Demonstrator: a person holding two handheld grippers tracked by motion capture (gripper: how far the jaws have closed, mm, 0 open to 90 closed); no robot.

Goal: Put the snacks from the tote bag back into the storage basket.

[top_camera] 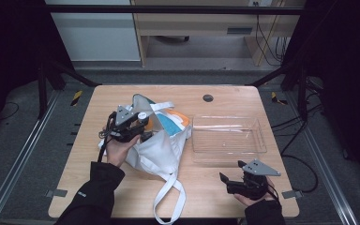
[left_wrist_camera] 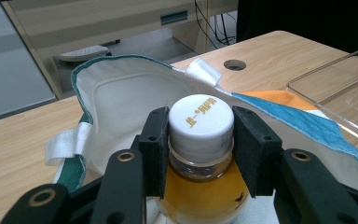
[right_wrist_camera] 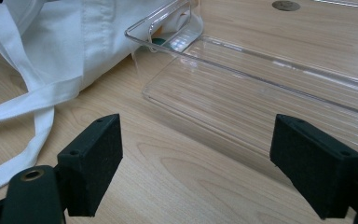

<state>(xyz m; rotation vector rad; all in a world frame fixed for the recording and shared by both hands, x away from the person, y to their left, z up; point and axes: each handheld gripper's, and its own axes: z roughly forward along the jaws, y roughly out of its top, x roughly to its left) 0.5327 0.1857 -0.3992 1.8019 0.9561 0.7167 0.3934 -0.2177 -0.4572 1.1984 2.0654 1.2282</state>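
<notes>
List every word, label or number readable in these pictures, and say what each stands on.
Bottle cap, held in the left gripper: gold print, characters too blurred to read.
Bottle: small dark mark on its side, too small to read.
Cloth bag, clear tray, table: no text.

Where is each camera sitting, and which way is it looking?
High view: above the person's side, looking forward and down on the table; both sleeved forearms, the left gripper and right gripper show.
Left gripper view: rides the left gripper, looking along its jaws, shut on a bottle over the white bag.
Right gripper view: rides the right gripper, low over the table, facing the clear tray between open jaws.
All three share the bag and tray.
</notes>
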